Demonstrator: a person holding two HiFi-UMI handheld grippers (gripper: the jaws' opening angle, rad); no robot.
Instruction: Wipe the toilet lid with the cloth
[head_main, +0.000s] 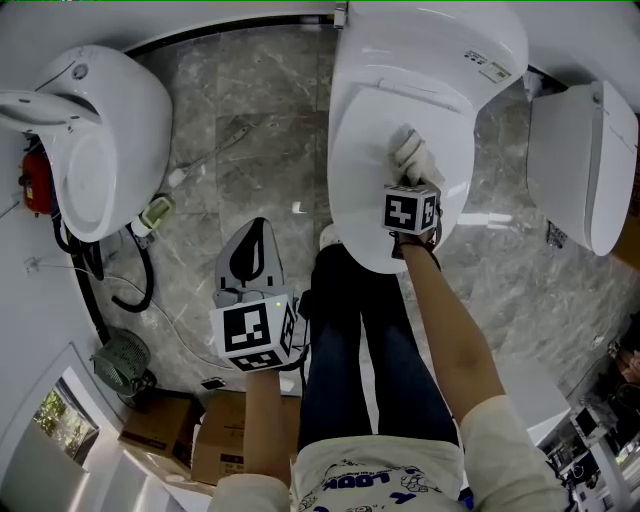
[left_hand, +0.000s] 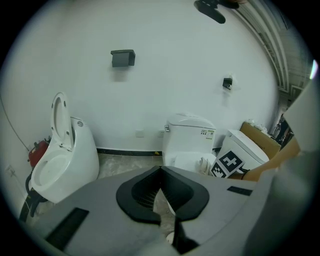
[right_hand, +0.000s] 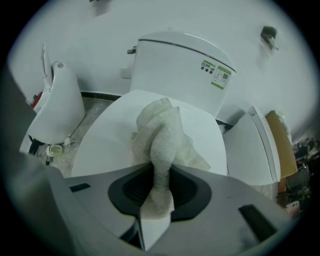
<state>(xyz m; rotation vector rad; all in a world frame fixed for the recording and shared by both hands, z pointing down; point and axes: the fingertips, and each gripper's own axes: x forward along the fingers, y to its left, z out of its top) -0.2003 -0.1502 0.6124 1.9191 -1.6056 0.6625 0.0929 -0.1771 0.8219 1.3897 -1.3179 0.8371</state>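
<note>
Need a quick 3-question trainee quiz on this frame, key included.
1. Which gripper holds the cloth?
2. True or false: the left gripper has nothing between its jaws.
3. The cloth lies on: A the floor; B the closed toilet lid; C a cardboard box.
Key: 1 the right gripper; 2 true; 3 B.

Head view steeply down; both gripper views forward, sharing toilet lid (head_main: 370, 200).
</note>
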